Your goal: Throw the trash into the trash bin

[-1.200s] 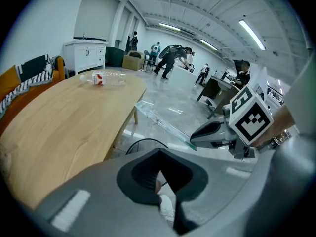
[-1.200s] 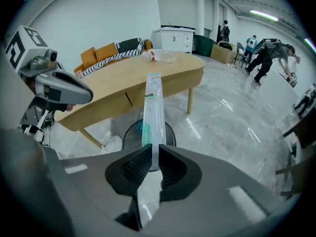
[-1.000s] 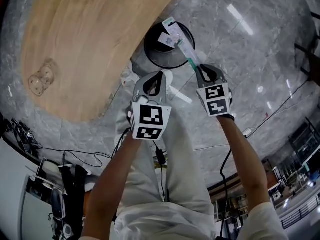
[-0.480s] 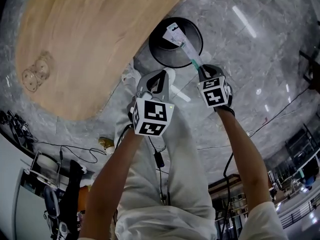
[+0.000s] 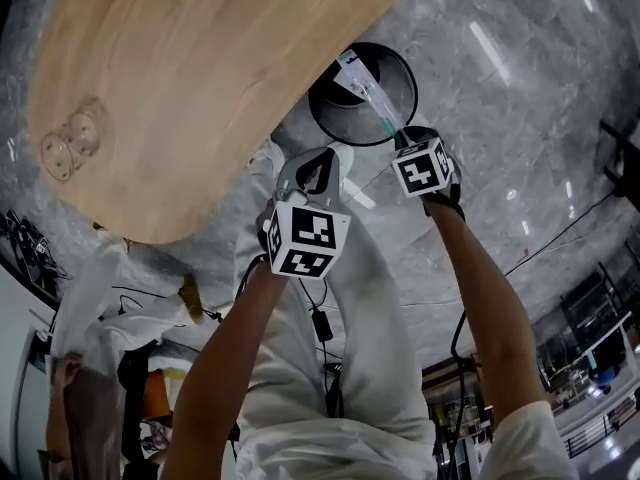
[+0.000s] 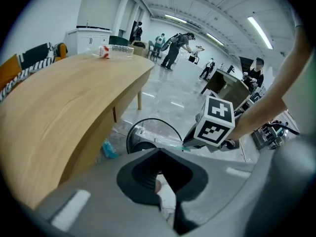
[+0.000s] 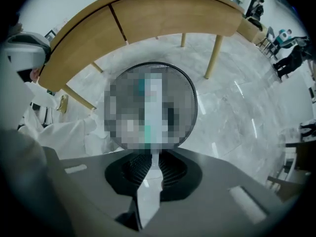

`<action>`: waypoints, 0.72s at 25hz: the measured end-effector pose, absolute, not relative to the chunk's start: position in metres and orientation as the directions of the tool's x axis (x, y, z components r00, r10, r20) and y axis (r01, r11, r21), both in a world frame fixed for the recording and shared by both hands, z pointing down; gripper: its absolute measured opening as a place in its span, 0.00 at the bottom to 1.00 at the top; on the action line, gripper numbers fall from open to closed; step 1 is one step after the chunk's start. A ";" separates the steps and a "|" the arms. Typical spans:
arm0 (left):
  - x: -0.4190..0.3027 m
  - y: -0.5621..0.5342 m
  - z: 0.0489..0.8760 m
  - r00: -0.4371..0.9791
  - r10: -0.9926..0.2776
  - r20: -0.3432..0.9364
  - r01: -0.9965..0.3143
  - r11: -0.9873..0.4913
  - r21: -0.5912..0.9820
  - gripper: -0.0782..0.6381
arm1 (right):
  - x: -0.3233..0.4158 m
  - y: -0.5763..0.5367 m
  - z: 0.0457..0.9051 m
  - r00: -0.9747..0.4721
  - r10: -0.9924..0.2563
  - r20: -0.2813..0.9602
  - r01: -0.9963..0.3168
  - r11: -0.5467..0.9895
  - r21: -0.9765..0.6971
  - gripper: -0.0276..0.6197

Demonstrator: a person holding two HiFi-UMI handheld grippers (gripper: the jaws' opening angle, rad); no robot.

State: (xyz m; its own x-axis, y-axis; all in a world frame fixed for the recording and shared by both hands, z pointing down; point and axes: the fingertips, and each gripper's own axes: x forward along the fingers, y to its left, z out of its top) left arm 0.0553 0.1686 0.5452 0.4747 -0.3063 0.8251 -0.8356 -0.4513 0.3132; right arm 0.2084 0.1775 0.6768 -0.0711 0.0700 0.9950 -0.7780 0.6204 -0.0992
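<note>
The right gripper's (image 5: 400, 138) jaws pinch one end of a long wrapper (image 5: 362, 83), whose length hangs over the bin's (image 5: 330, 123) mouth directly below. The left gripper (image 5: 322, 158), jaws clamped on a white scrap (image 6: 165, 194), sits short of the rim, farther off.

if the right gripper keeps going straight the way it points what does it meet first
The open mouth of the black trash bin: the right gripper, shut on a clear plastic wrapper, points down into it. The wrapper would likely go in first, though depth is hard to judge.
</note>
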 end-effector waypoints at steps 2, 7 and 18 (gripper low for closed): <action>0.052 0.169 0.549 0.474 -0.303 0.827 -0.837 -0.446 0.316 0.11 | 0.207 0.174 0.682 -0.061 0.076 0.995 -0.783 0.615 -0.095 0.15; 0.040 0.167 0.554 0.462 -0.304 0.833 -0.846 -0.433 0.312 0.11 | 0.206 0.173 0.691 -0.029 0.110 0.993 -0.774 0.626 -0.092 0.15; 0.038 0.165 0.559 0.474 -0.299 0.828 -0.843 -0.427 0.328 0.11 | 0.196 0.164 0.704 -0.086 0.152 0.985 -0.833 0.531 -0.155 0.29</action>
